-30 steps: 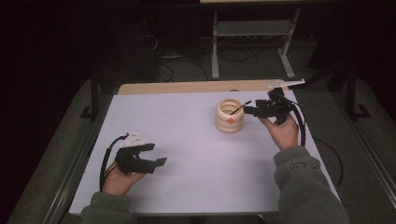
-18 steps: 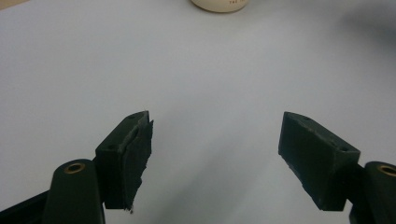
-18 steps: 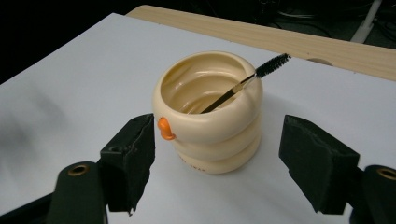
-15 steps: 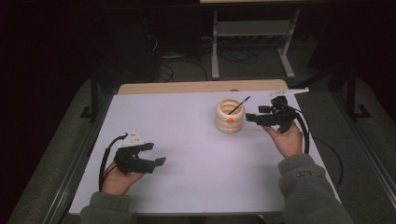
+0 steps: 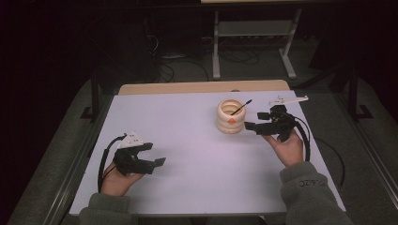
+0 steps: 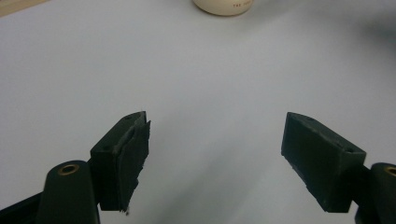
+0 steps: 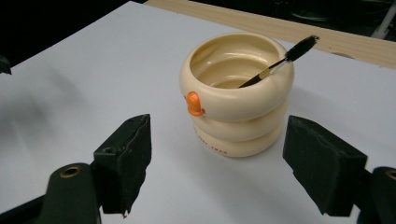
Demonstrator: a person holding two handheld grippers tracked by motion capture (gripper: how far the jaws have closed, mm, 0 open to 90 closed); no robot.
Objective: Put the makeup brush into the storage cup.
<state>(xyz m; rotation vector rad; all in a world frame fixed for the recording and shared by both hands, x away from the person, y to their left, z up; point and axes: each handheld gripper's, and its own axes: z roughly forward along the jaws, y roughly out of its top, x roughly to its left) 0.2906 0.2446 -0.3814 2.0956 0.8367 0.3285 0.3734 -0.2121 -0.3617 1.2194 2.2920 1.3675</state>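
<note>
A cream ringed cup [image 5: 230, 116] with an orange knob [image 7: 194, 103] stands at the back centre-right of the white table [image 5: 187, 140]. A thin black brush [image 7: 280, 60] leans inside it, its bristle end poking over the rim. My right gripper [image 5: 251, 125] sits just right of the cup, open, nothing between its jaws; in the right gripper view the cup [image 7: 238, 93] stands a short way ahead of the jaws. My left gripper [image 5: 155, 154] rests at the front left, open and empty, with the cup's base [image 6: 224, 5] far ahead.
A wooden strip [image 5: 202, 87] runs along the table's far edge. A small white part [image 5: 287, 100] lies at the back right corner. Cables and a metal stand [image 5: 253, 42] lie on the dark floor beyond.
The right gripper has drawn back from the cup toward the person, leaving the brush leaning in the cup. The left gripper has stayed still.
</note>
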